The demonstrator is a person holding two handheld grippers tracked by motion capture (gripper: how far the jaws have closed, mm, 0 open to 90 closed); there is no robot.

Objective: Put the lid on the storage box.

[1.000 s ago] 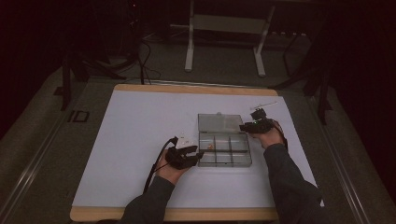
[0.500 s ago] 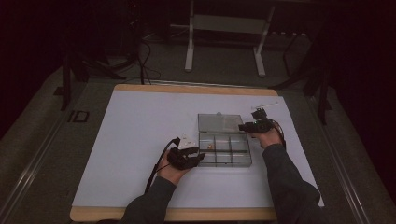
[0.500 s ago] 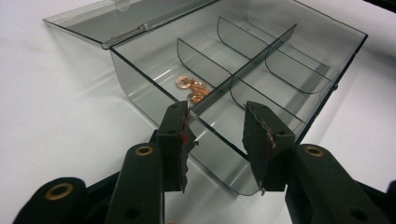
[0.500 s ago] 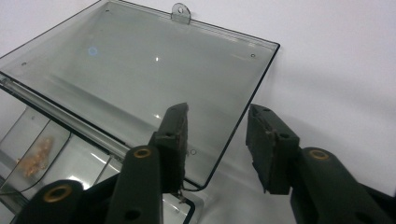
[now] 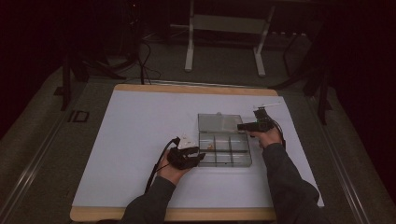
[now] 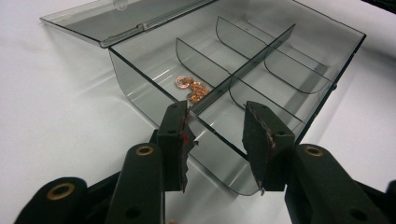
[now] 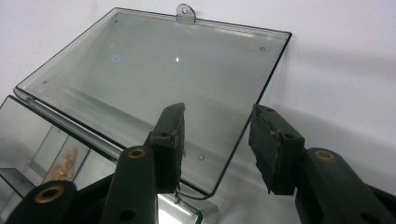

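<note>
A clear compartment box (image 5: pixel 225 163) lies on the white sheet with its lid (image 5: pixel 219 122) swung open flat behind it. Small copper washers (image 6: pixel 191 88) sit in one compartment near the left end. My left gripper (image 6: pixel 217 109) is at the box's left end wall (image 6: pixel 140 79). Its jaws stand apart astride that wall and do not press on it. My right gripper (image 7: pixel 218 108) hovers over the right corner of the lid (image 7: pixel 163 70). Its jaws have just been opening and stand wide. The lid corner lies between them, untouched. In the high view the left gripper (image 5: pixel 200 157) and right gripper (image 5: pixel 240 126) flank the box.
The white sheet (image 5: pixel 140 140) covers a wooden table (image 5: pixel 187 87) with free room to the left and in front of the box. Behind the table stand a metal frame's legs (image 5: pixel 189 46) and cables (image 5: pixel 144 60) on the dark floor.
</note>
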